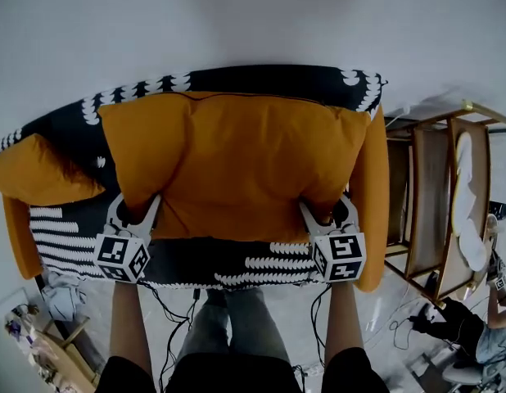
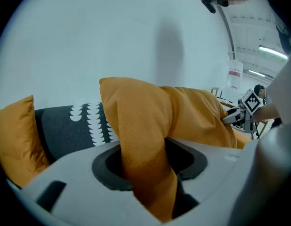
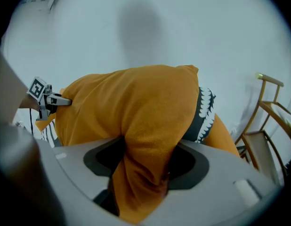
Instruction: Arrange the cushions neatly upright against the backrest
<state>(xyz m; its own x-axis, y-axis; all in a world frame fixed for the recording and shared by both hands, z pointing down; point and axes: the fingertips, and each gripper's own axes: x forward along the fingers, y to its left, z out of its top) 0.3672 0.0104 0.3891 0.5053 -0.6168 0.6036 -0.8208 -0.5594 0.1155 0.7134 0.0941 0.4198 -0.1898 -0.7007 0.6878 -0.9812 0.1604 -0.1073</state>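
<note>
A large orange cushion (image 1: 237, 166) is held up over the black sofa (image 1: 261, 80) with white leaf print, its top edge near the backrest. My left gripper (image 1: 138, 211) is shut on the cushion's lower left corner (image 2: 145, 173). My right gripper (image 1: 327, 215) is shut on its lower right corner (image 3: 141, 182). In each gripper view the orange fabric fills the gap between the jaws. A second orange cushion (image 1: 36, 170) leans at the sofa's left end. An orange armrest pad (image 1: 372, 211) runs down the sofa's right side.
A wooden folding chair (image 1: 437, 211) stands right of the sofa. The white wall (image 1: 237, 15) is behind the backrest. Cables (image 1: 175, 318) trail on the floor by the person's legs (image 1: 232, 334). Clutter (image 1: 40, 334) lies at lower left.
</note>
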